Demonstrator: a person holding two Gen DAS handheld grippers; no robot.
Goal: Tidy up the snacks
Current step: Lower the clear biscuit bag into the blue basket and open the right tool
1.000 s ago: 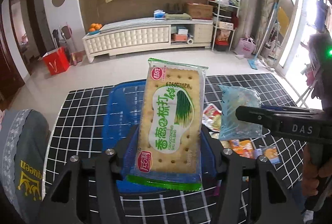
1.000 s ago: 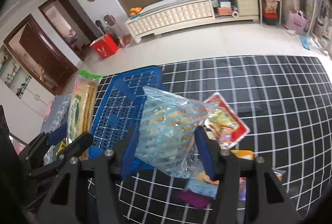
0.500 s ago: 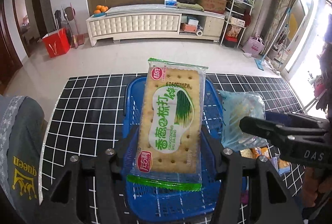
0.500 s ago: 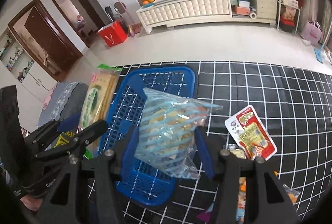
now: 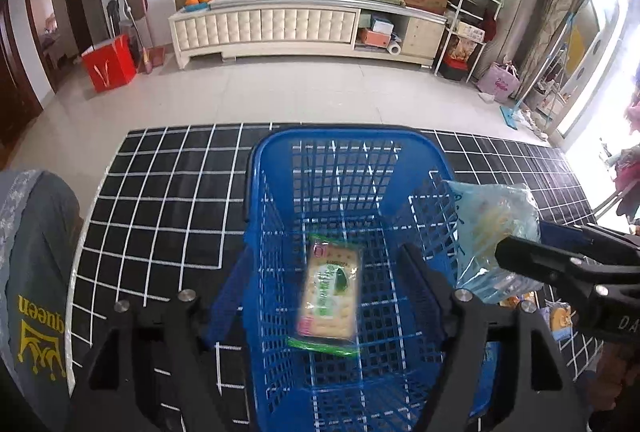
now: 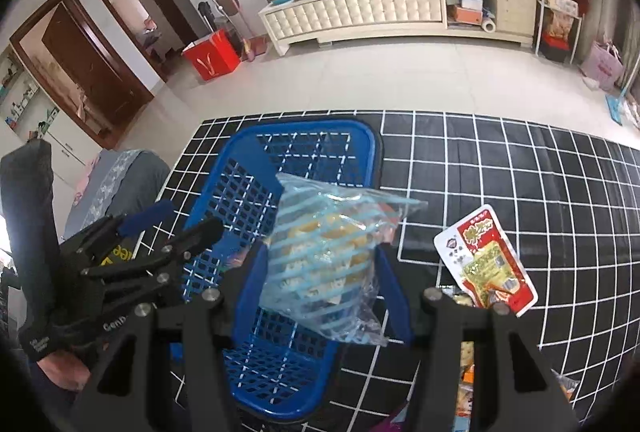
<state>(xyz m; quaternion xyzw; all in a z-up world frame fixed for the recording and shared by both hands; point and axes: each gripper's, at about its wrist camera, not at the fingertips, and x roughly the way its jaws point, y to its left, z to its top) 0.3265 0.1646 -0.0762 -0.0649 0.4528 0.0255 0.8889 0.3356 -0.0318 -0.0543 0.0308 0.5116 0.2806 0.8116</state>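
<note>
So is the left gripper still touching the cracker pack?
Apart. The left wrist view shows the cracker pack blurred inside the blue basket, clear of the left gripper, whose jaws have just been opening.

Left hand-held gripper (image 5: 324,296) spread, right (image 6: 320,280) clamped.

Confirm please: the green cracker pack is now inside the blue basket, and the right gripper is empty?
Not quite. The cracker pack is in the blue basket, but the right gripper holds a striped clear bag, as the right wrist view shows.
</note>
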